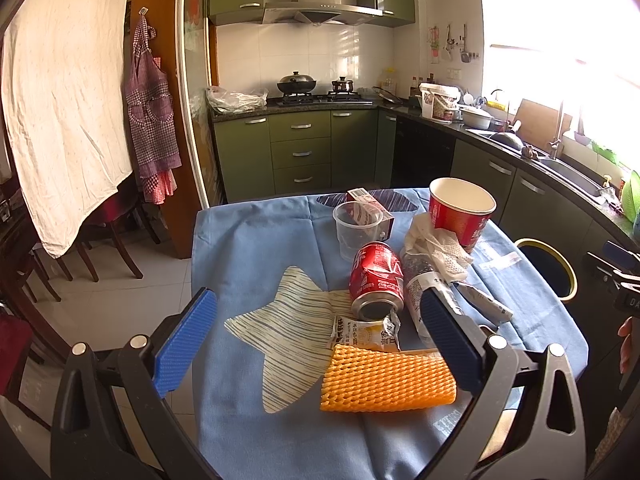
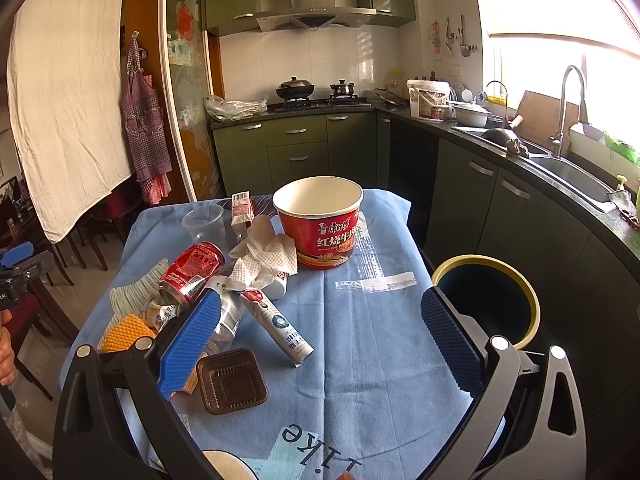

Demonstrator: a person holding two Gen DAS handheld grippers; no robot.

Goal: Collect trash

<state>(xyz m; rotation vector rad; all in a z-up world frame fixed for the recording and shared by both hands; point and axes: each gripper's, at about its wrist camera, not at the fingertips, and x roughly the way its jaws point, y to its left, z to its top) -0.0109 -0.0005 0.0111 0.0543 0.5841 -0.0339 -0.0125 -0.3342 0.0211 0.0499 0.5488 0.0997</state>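
Observation:
Trash lies on a blue-clothed table: a crushed red cola can, an orange foam net, a small yellow wrapper, a clear plastic bottle, crumpled white tissue, a red noodle cup, a clear plastic cup, a small carton, a white tube and a brown plastic tray. My left gripper is open above the orange net. My right gripper is open and empty over the cloth.
A dark bin with a yellow rim stands at the table's right side. Green kitchen cabinets, a stove with pots and a sink are behind. Wooden chairs stand at the left.

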